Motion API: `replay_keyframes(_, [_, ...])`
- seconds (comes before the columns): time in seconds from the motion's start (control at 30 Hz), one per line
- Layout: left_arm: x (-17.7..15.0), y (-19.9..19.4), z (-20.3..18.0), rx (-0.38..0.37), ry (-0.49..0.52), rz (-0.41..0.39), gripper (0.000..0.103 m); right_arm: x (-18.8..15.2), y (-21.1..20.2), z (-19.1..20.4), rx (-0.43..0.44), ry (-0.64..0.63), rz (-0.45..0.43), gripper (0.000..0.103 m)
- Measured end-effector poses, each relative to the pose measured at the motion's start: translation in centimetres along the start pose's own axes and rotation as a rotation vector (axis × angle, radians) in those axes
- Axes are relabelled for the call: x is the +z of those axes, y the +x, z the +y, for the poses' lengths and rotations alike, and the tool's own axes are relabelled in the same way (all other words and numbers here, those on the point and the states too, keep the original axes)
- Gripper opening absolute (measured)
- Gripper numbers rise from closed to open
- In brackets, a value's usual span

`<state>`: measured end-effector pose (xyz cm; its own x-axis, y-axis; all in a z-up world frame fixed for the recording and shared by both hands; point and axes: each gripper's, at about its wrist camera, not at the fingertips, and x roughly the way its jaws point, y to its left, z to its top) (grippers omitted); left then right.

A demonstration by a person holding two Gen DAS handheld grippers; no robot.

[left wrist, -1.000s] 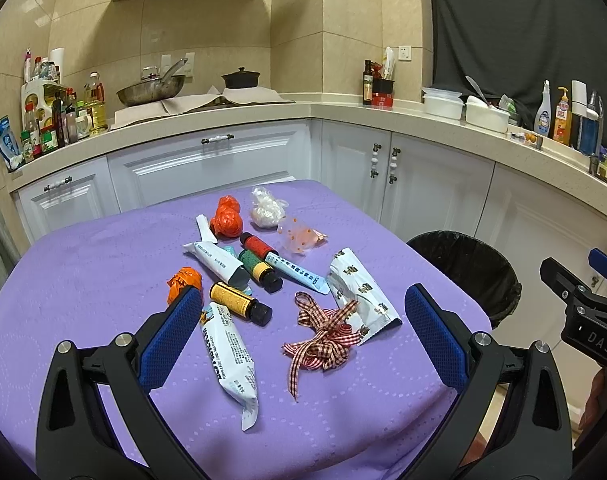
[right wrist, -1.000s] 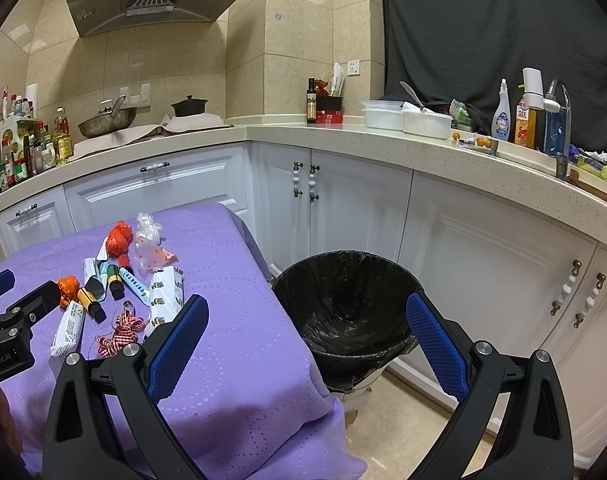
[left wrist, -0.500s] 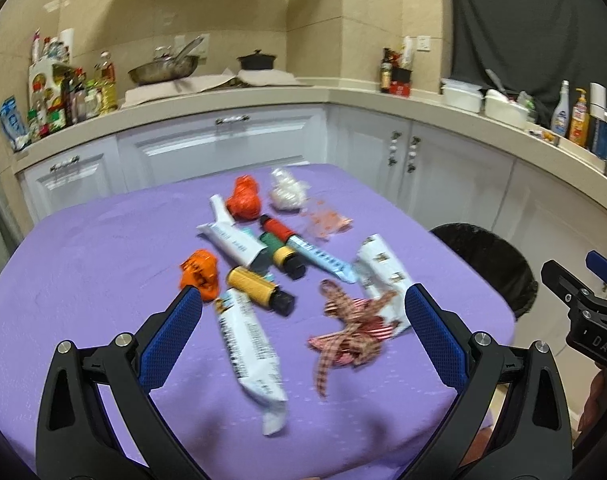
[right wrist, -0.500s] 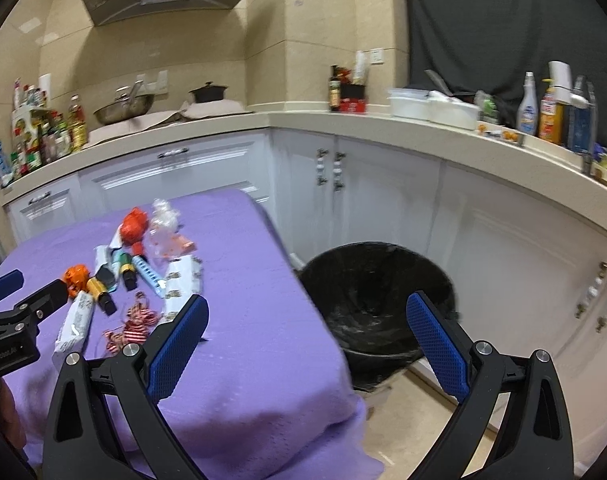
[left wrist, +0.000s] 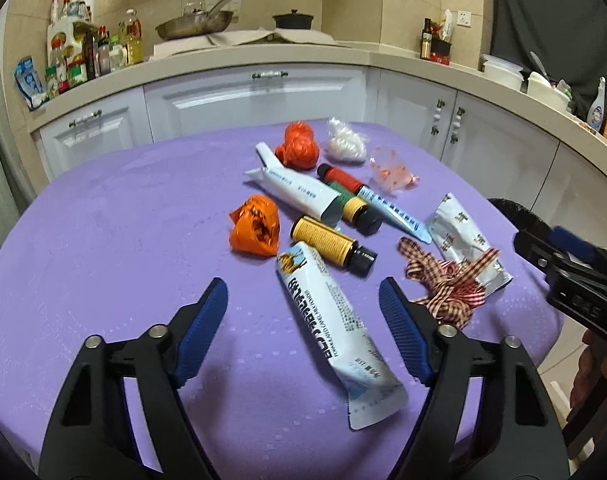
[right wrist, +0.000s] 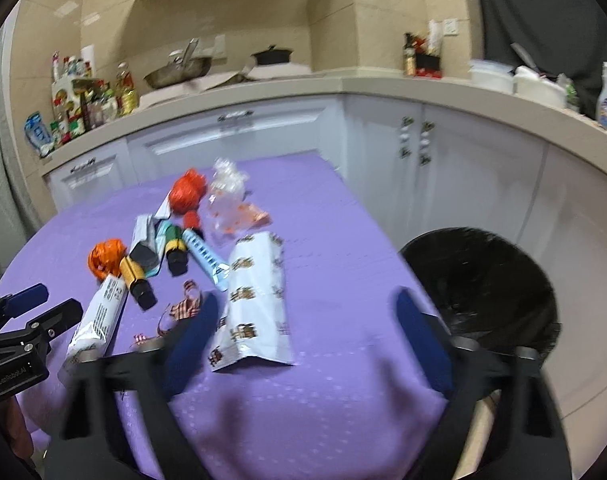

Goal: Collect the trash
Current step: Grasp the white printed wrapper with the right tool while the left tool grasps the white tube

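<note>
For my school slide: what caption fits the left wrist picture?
Open left tool above a white tube among trash on the purple table.

Both tools are lower and closer to the bench than a second ago. Left tool (left wrist: 303,304) jaws have just been closing, now straddling the white tube (left wrist: 335,332), no contact. Right tool (right wrist: 303,316) jaws also closing, swung from the bin (right wrist: 483,280) toward the printed pouch (right wrist: 255,300).

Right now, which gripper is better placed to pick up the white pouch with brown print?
Right. The right gripper points at the white pouch, whose near end lies between its open fingers, with the bin beside it. The left gripper frames the white tube instead.
</note>
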<state>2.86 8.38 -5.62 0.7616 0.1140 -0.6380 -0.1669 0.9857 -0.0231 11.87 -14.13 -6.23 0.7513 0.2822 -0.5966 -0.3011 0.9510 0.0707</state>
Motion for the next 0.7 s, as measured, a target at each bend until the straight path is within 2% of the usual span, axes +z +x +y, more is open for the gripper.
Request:
replay_keyframes(0.03, [0.0,0.2,0.0,-0.005,-0.002,0.008,0.072,-0.1,0.4,0.0,0.011,0.001,0.016,0.056])
replay_keyframes(0.4, [0.0,1.5,0.0,-0.022,-0.015,0.032,0.072,-0.5,2.8,0.9,0.072,-0.004,0.078,0.055])
replay_keyframes(0.5, [-0.1,1.7,-0.1,-0.024,-0.012,0.041,0.072,-0.7,3.3,1.0,0.109,-0.01,0.1,0.04])
replay_keyframes(0.63, [-0.2,1.9,-0.4,-0.031,-0.011,0.048,0.073,-0.7,3.3,0.8,0.133,-0.006,0.105,0.029])
replay_keyframes(0.7, [-0.3,2.0,-0.6,-0.032,-0.009,0.05,0.073,-0.7,3.0,0.6,0.131,0.0,0.099,0.027])
